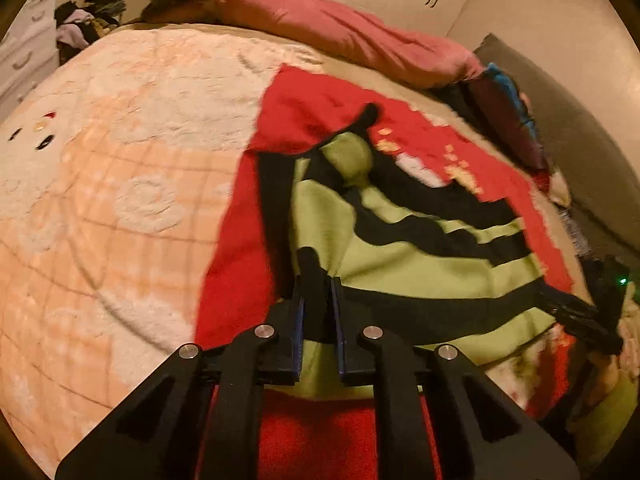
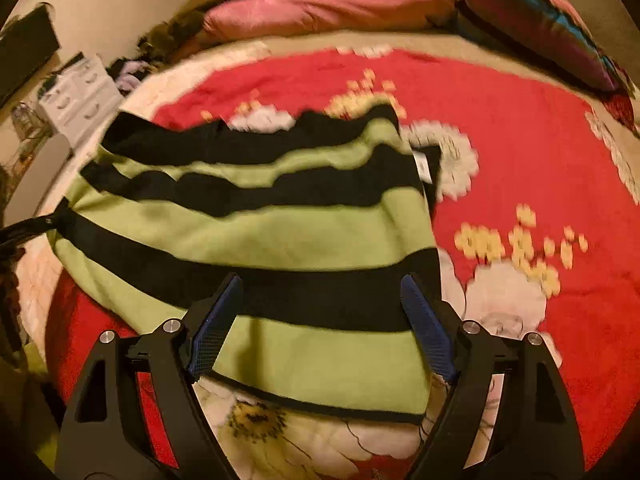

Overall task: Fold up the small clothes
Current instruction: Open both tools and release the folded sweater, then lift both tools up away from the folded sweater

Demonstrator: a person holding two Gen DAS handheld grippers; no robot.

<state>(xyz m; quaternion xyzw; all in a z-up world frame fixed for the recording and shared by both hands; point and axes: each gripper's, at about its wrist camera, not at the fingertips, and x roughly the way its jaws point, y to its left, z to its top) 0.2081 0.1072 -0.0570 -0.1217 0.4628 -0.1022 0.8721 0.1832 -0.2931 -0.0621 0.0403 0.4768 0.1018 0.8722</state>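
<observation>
A small green-and-black striped garment [image 1: 420,256] lies spread on a red floral blanket [image 1: 248,248]. My left gripper [image 1: 316,280] is shut on the garment's left edge, with a tuft of black stripe pinched up between its pads. In the right wrist view the same garment [image 2: 280,232] fills the middle, and its left corner is pulled toward the left gripper [image 2: 24,228] at the frame's edge. My right gripper [image 2: 322,284] stands open just above the garment's near right part, its blue pads [image 2: 424,320] wide apart and gripping nothing. It also shows in the left wrist view as the right gripper [image 1: 588,312].
A peach and white blanket [image 1: 120,200] covers the bed's left side. A long pink pillow [image 2: 328,4] and a striped cushion [image 2: 540,28] lie along the far edge. White drawers [image 2: 84,96] and a pile of clothes [image 1: 92,20] stand beyond the bed's far left corner.
</observation>
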